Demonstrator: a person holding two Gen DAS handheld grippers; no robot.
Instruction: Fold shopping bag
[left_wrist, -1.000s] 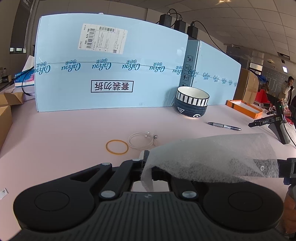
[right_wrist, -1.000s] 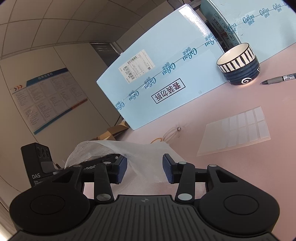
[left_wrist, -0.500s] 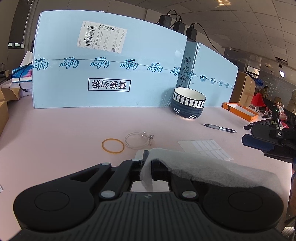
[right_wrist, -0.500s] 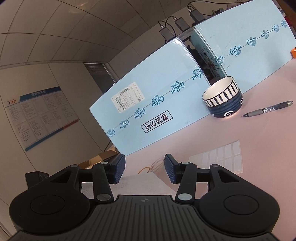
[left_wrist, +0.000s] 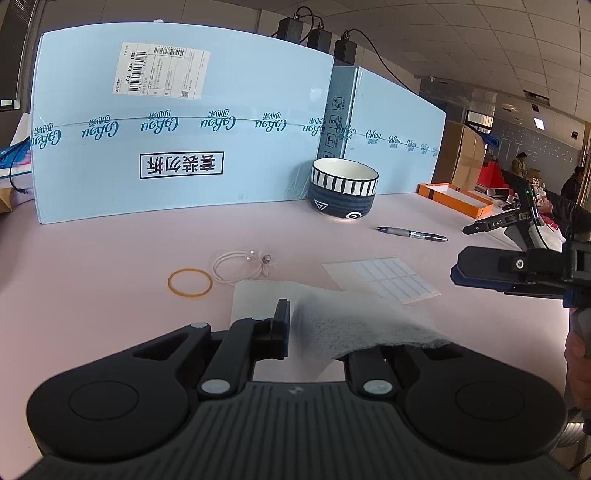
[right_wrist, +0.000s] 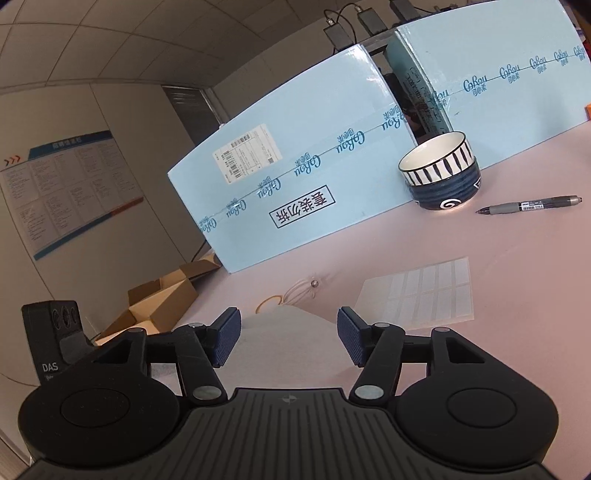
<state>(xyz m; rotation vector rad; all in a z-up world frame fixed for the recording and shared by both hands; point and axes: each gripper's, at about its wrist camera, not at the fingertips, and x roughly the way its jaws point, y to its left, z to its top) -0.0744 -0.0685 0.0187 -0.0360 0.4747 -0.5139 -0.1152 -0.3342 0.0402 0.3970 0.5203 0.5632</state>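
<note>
Left fingers: the left gripper (left_wrist: 317, 332) is seen with its left pad (left_wrist: 282, 325) bare and a gap beside it; the right finger is hidden under a raised flap, so a hold on it cannot be told.
Right fingers: the right gripper (right_wrist: 288, 338) is spread wide, pads (right_wrist: 227, 338) apart, nothing held between them.
Bag: the white bag (left_wrist: 354, 321) lies on the pink table (left_wrist: 92, 258), one layer flat at 12 o'clock of the left gripper, another layer draped up over the right finger toward 3 o'clock. In the right view its flat edge (right_wrist: 280, 325) is seen between the open pads.
Fold state: a part-laid fold is judged, the upper layer not yet flat.
Nearby, 11 o'clock: a rubber band (left_wrist: 189, 283) and a hair tie (left_wrist: 243, 266) lie just beyond the bag's far edge.
Nearby, 1 o'clock: a label sheet (left_wrist: 380, 278) touches or is overlapped by the bag; a pen (left_wrist: 412, 233) and bowl (left_wrist: 344, 188) lie farther off.
Risk, snag: the soft fabric could be dragged back by the left finger on withdrawal, and the fold undone.
Risk, misalignment: the draped layer could fall skewed, because it is unsupported on the right.
Risk, clutter: the label sheet could be caught under the fold, or shifted.
</note>
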